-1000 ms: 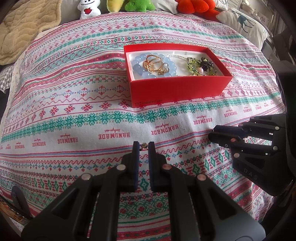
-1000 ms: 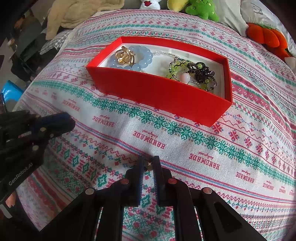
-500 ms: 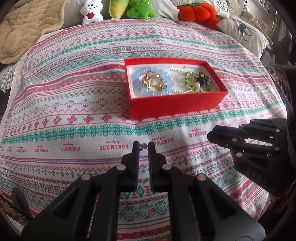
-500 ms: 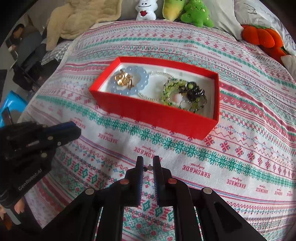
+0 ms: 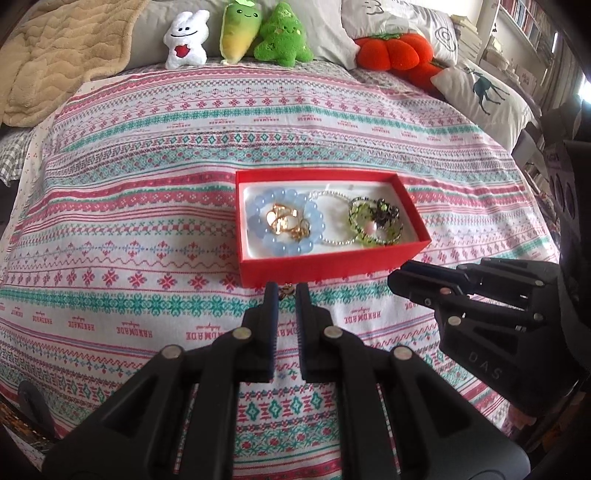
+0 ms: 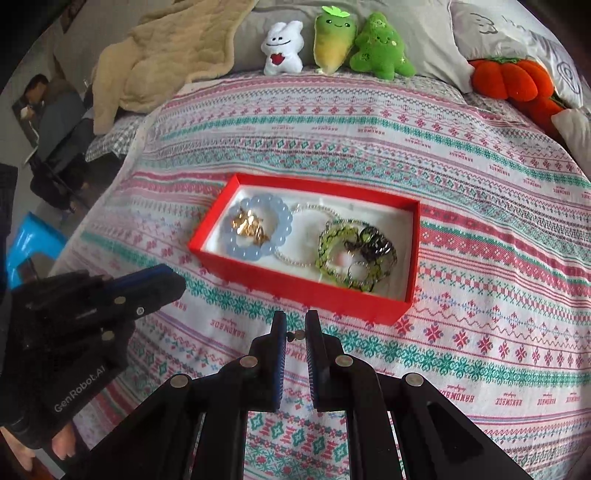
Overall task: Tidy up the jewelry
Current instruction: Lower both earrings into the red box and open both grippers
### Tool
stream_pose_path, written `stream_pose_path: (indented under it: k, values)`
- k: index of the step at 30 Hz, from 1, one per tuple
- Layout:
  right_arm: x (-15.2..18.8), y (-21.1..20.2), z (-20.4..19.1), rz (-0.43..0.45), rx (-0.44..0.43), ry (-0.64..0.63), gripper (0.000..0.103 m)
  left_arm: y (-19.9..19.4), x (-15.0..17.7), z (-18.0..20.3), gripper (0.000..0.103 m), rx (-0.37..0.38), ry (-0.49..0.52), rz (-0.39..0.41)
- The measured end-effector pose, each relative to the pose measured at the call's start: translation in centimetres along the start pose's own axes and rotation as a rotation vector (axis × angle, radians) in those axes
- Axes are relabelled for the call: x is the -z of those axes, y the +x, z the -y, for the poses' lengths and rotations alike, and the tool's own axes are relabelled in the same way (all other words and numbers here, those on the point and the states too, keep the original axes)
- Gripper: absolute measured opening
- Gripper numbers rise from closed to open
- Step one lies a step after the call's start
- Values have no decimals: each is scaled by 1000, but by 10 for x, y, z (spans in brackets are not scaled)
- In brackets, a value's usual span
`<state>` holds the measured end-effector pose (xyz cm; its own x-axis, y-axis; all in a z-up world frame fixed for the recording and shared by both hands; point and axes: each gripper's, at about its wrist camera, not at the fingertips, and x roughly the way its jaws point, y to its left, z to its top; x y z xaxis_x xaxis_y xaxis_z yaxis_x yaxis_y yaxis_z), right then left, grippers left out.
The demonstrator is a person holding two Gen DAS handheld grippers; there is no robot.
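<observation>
A red box [image 5: 332, 268] [image 6: 295, 286] sits mid-bed. It holds a blue bead bracelet [image 5: 258, 225] [image 6: 282, 216], gold pieces [image 5: 286, 221] [image 6: 249, 223], a silver bead strand [image 5: 332, 242] and a green and dark bracelet [image 5: 373, 221] [image 6: 351, 254]. My left gripper [image 5: 283, 290] is shut on a small gold earring [image 5: 286, 290], just before the box's front wall. My right gripper [image 6: 295, 334] is shut on a small gold earring [image 6: 296, 335], also in front of the box. Each gripper shows in the other's view [image 5: 480, 306] [image 6: 92, 306].
The patterned bedspread [image 5: 147, 221] covers the bed. Plush toys [image 5: 236, 33] [image 6: 332, 44], an orange pumpkin cushion [image 5: 391, 51], pillows [image 5: 484, 92] and a beige blanket [image 5: 55, 55] line the far edge. A blue stool [image 6: 33, 240] and a seated person [image 6: 48, 110] are off to the left.
Both grippers have risen and pulled back from the box, each still holding its earring. More of the bed and the plush toys has come into view.
</observation>
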<state>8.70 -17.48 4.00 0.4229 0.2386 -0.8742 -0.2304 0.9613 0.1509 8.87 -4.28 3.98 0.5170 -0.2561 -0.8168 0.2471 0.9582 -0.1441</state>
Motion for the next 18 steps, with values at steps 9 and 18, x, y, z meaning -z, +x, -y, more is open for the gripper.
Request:
stream_pose_path:
  k: [9,18]
  values:
    - [-17,-8,21,57,-15,62,10,11,-21,7,10,28,-10,45]
    - [-26,3,39,82,-6,87,10,33,-34,13,10,14,16,76]
